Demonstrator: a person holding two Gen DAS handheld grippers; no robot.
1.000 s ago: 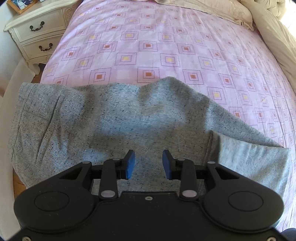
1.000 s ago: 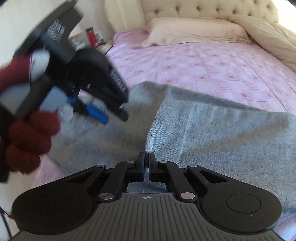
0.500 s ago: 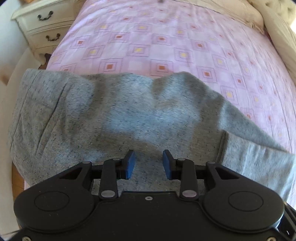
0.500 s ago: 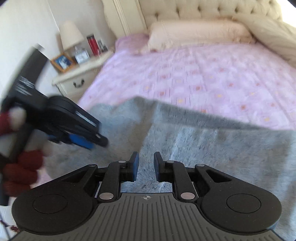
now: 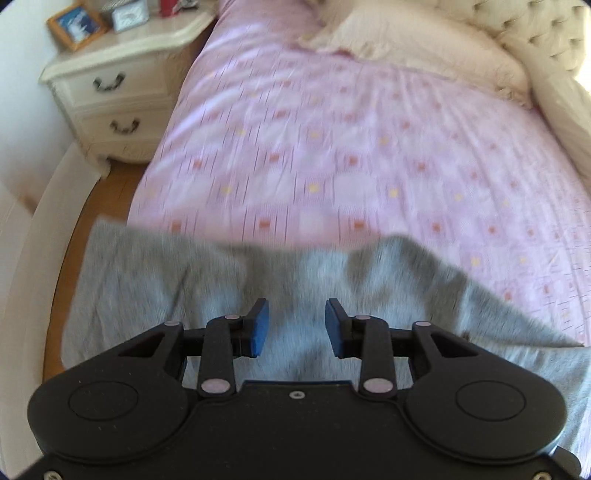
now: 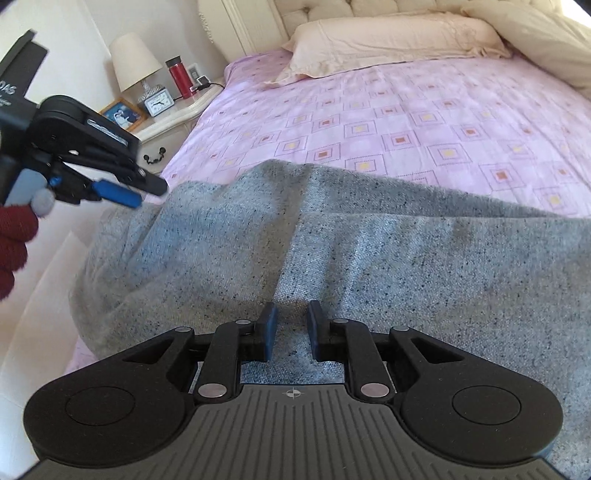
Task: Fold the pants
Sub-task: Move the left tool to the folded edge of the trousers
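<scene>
Grey speckled pants (image 6: 369,258) lie folded across the near edge of the pink patterned bed (image 6: 406,122), with a fold edge running down the middle. They also show, blurred, in the left wrist view (image 5: 177,280). My right gripper (image 6: 290,325) is open and empty just above the pants. My left gripper (image 5: 295,325) is open and empty, lifted above the pants' left part. It shows at the left of the right wrist view (image 6: 122,192), held by a red-gloved hand.
A cream nightstand (image 5: 110,81) with a lamp (image 6: 135,62), clock, photo frame (image 5: 75,24) and red bottle (image 6: 180,75) stands left of the bed. Pillows (image 6: 395,37) and a tufted headboard are at the far end. Wooden floor (image 5: 77,218) shows beside the bed.
My right gripper opened and let go of the pants, which now lie flat. My left gripper rose and tilted up, away from the cloth.
</scene>
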